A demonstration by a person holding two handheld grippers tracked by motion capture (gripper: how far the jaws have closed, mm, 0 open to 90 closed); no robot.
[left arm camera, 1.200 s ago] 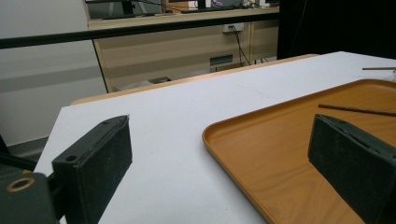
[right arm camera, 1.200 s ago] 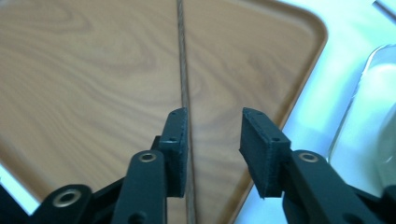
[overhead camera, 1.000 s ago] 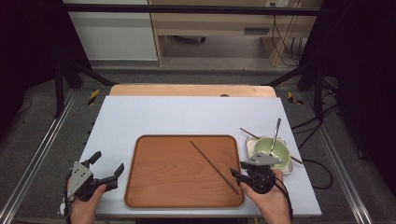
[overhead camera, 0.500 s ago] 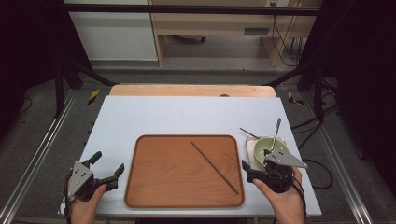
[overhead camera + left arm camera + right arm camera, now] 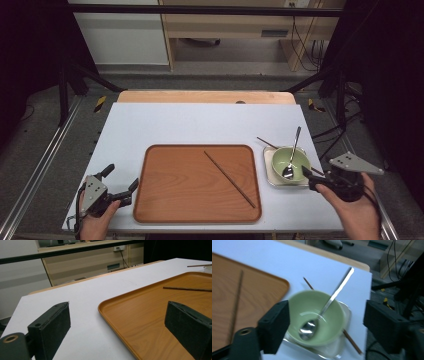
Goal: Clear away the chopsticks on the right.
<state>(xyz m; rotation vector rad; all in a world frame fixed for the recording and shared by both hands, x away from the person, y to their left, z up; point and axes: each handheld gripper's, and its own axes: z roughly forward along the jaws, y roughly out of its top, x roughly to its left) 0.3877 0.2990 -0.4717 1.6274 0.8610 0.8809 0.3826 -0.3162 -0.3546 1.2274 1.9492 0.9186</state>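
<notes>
At the table's right edge, my right gripper (image 5: 320, 180) hovers wide, empty, jaws just closing slightly | green bowl (image 5: 290, 163) with spoon (image 5: 325, 307) on its dish beside the tray (image 5: 165, 200) | left gripper (image 5: 117, 187) wide, idle | next I judge: straddle the bowl rim and close.

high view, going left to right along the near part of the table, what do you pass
left tool → brown wooden tray → dark thin chopstick on the tray → pale green bowl holding a metal spoon → right tool

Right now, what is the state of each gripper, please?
Left gripper: open, holding nothing.
Right gripper: open, holding nothing, jaws have just been closing a little.
</notes>
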